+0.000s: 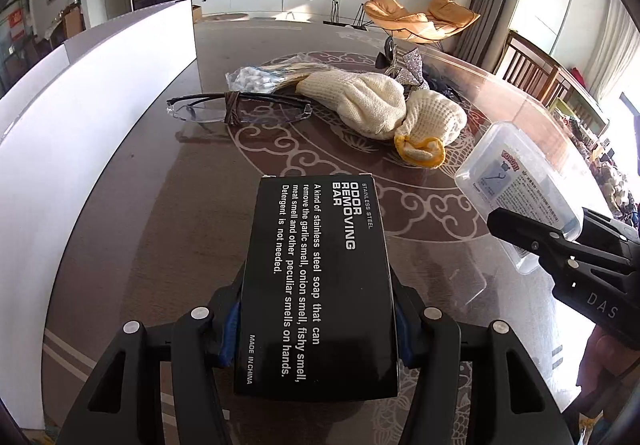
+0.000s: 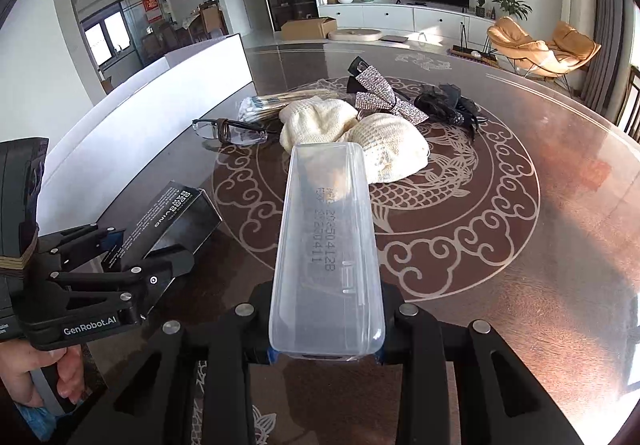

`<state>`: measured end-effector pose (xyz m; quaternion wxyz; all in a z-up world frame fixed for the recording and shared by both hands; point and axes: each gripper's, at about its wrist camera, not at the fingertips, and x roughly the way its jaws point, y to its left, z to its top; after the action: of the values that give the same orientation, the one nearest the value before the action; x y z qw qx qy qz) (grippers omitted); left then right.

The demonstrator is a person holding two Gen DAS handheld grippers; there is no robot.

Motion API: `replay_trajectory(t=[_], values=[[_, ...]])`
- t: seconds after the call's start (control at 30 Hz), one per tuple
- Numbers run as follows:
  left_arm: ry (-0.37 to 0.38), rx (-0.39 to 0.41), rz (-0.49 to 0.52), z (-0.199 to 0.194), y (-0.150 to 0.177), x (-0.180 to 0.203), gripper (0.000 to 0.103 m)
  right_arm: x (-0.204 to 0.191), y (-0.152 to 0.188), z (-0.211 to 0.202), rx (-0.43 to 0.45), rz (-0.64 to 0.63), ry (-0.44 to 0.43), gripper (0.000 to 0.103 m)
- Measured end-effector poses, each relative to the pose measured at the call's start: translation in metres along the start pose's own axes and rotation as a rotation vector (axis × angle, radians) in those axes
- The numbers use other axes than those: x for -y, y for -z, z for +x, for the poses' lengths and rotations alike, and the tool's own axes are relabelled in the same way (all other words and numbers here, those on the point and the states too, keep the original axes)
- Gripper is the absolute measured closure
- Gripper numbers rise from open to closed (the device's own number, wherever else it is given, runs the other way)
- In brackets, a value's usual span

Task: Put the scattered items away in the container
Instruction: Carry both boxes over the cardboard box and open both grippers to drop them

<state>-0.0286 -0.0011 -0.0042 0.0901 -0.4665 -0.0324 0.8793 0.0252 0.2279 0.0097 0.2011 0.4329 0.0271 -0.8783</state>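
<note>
Two grippers each carry a box above the table [image 2: 540,245]. The left gripper [image 1: 318,329] is clamped on a black box [image 1: 320,285] printed "ODOR REMOVING BAR", its blue pads pressed to both long sides. The right gripper [image 2: 324,329] is closed narrowly on a clear plastic case [image 2: 326,245]. Farther out on the patterned tabletop lie folded glasses [image 1: 236,111], two cream knitted gloves [image 1: 360,105], a bag of cotton swabs [image 1: 260,79] and a glittery bow [image 2: 380,101]. The white container [image 1: 100,117] stands at the left, its wall beside the glasses.
</note>
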Motion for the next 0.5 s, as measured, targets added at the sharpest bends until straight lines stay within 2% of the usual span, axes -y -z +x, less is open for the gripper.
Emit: replay_trajectory(t=[0.13,0.27,0.4,0.5], values=[[0.024,0.022,-0.030,-0.029,-0.009,-0.016,0.046,-0.019,-0.013,-0.003,0.003,-0.027,-0.044,0.070],[-0.006,0.101,-0.027,-0.082,-0.038,-0.053,0.046,-0.055,-0.054,-0.015,0.049,-0.075,-0.116,0.070],[-0.085,0.158,-0.086,-0.127,-0.071,-0.123,0.046,-0.115,-0.115,-0.020,0.097,-0.150,-0.218,0.070],[-0.169,0.164,-0.164,-0.140,-0.090,-0.188,0.046,-0.175,-0.164,-0.010,0.122,-0.217,-0.294,0.070]])
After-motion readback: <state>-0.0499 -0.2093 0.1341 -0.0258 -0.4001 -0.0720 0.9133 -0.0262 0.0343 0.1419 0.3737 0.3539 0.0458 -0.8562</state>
